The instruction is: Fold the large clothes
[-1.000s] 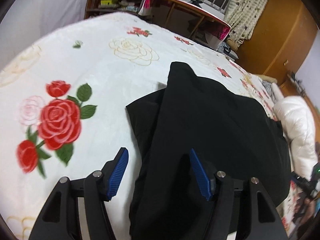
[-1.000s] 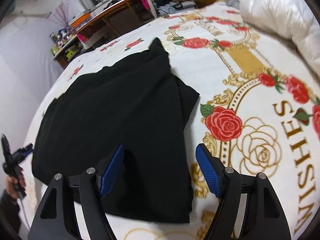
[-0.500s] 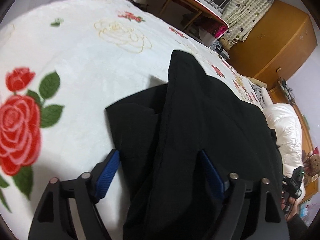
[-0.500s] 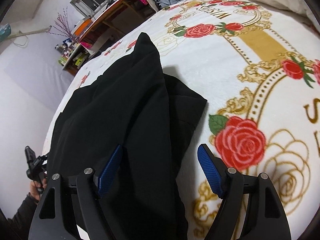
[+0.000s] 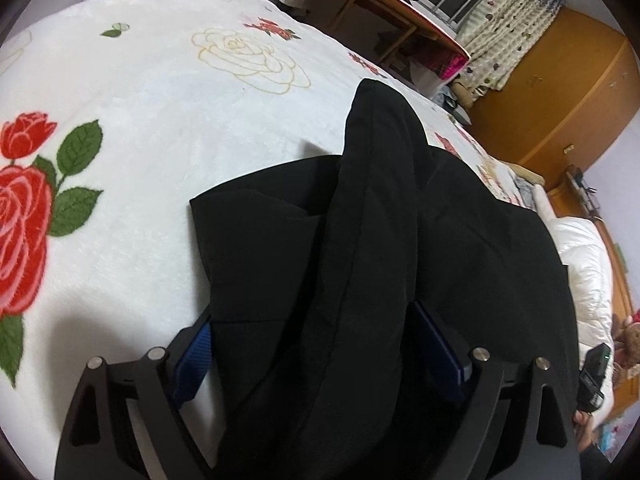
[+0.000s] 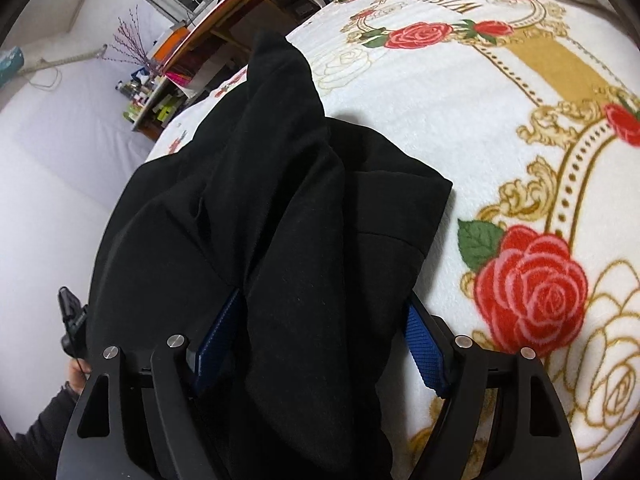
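Both tools have sunk over the black garment (image 5: pixel 372 240); left tool (image 5: pixel 316 344) just widened, right tool (image 6: pixel 320 332) wide, each straddling cloth.

A: Where's the garment (image 5: pixel 372 240)?
B: On the blanket (image 5: pixel 168 128), with a raised fold down its middle. The left gripper (image 5: pixel 316 344) straddles one near edge, the right gripper (image 6: pixel 320 328) the other.
A: Behind it?
B: A desk (image 5: pixel 384 4) beyond the bed's far edge; a wardrobe (image 5: pixel 560 92) right of that, a quilt (image 5: pixel 588 264) at the garment's right.
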`<action>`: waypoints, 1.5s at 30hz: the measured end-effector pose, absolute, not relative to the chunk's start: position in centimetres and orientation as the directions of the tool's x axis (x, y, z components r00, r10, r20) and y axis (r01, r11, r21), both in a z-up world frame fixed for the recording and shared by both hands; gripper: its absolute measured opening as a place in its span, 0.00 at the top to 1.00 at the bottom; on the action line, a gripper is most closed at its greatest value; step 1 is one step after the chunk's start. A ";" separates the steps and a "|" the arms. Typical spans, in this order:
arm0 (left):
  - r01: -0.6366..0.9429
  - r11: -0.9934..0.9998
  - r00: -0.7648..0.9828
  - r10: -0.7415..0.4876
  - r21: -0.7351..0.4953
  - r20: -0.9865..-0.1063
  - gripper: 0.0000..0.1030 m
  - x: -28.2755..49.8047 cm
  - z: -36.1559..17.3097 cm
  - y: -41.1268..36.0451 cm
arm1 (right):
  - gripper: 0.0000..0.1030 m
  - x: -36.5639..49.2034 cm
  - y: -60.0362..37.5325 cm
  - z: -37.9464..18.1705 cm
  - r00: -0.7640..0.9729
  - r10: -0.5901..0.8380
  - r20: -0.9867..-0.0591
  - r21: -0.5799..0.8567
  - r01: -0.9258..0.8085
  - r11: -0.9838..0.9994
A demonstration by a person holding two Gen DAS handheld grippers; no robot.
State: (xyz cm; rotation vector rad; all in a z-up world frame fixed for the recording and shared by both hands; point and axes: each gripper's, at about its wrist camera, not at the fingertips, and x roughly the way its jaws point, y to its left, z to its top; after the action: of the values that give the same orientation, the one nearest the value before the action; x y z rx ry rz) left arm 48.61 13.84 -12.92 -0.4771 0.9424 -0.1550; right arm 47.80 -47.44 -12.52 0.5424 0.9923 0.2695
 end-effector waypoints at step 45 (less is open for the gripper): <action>-0.055 0.951 0.681 -0.187 -0.303 -0.708 0.73 35.8 0.6 12.9 | 0.74 35.3 -44.3 -0.3 0.591 0.410 -0.695 0.491 -0.026 0.871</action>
State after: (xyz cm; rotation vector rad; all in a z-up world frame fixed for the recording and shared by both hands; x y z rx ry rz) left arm 35.81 12.86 0.65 -0.3134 0.8223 -0.0754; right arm 35.26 -44.26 -0.32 0.4628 0.9109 0.2640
